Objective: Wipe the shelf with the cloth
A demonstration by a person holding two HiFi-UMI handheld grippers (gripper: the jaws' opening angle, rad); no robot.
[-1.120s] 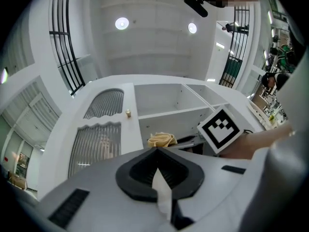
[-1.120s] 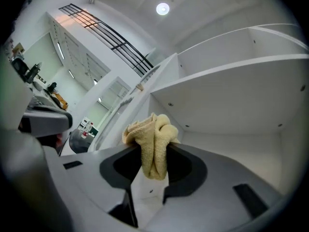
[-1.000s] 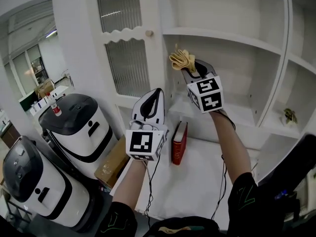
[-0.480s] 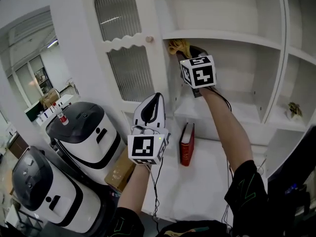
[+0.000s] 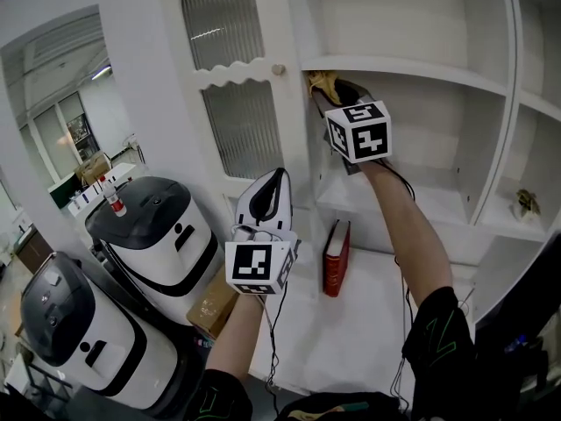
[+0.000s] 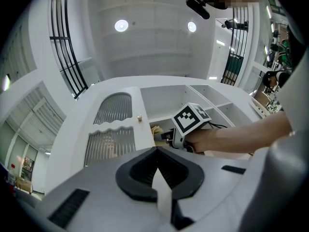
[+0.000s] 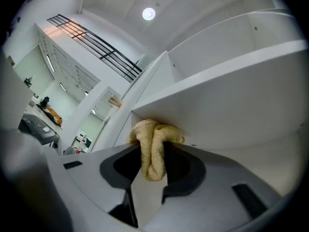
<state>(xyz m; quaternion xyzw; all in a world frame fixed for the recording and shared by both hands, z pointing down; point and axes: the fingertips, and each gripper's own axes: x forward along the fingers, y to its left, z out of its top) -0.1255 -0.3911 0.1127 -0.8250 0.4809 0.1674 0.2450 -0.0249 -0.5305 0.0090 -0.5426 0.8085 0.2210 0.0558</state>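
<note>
Right hand-held gripper (image 5: 337,89) up at the upper shelf (image 5: 412,67), jaws clamped on a folded yellow cloth (image 5: 321,82). In the right gripper view: cloth (image 7: 153,146) bunched above the jaws, its top touching the shelf (image 7: 227,76) at the front edge, left end, beside the cabinet upright. Left hand-held gripper (image 5: 279,175) lower, well apart from the shelf, in front of the ribbed-glass cabinet door (image 5: 235,112). Confirmed in the left gripper view: left hand-held gripper (image 6: 156,152) with jaws together, holding nothing. Black-and-white square markers on both cubes (image 5: 359,132), no lettering legible there. Small round knob (image 5: 279,70) at the door's top right corner. Below: red book (image 5: 336,257) standing upright on the white surface (image 5: 351,340), spine print too small to read. Off to the left: two rounded white-and-black machines (image 5: 145,235), logos on their fronts not legible, and a cardboard box (image 5: 210,303) just beside the nearer one, against the surface's edge.
</note>
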